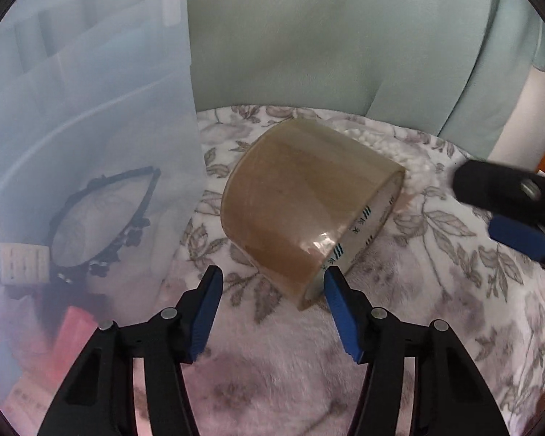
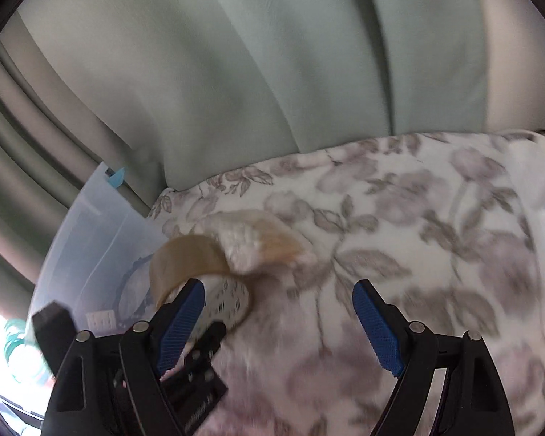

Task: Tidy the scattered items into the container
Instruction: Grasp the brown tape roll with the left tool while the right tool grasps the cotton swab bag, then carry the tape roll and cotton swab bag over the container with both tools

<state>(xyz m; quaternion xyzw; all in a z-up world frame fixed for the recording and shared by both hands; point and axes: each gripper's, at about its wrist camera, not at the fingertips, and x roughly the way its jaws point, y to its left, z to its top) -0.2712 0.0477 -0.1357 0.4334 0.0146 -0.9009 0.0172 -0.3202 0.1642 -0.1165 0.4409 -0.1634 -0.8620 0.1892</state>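
Tape roll: the brown tape roll (image 1: pixel 310 207) lies on its side on the flowered blanket (image 1: pixel 436 290), just beside the wall of the clear plastic bin (image 1: pixel 91 116), not yet inside it.
Bag: a small bag of white pellets (image 1: pixel 378 145) lies behind the roll, touching or nearly so; cannot tell which.
Left gripper: the left gripper (image 1: pixel 272 283) is open, jaws on either side of the roll's near edge; the right pad looks to be at the rim, the left pad stands clear. No grip yet.
Right gripper: the right gripper (image 2: pixel 278 309) is open wide and empty, over bare blanket to the right of the roll; view blurred.
Bin contents: a black headband (image 1: pixel 101 218) and a pale card (image 1: pixel 23 263) show through the wall.
Step in hand (judged): closing on the roll for a lift into the bin.
Doing it well (judged): push further forward so both pads span the roll's width before closing; a rim-only pinch may let it roll away. Lift above the bin's rim, which stands tall on the left.
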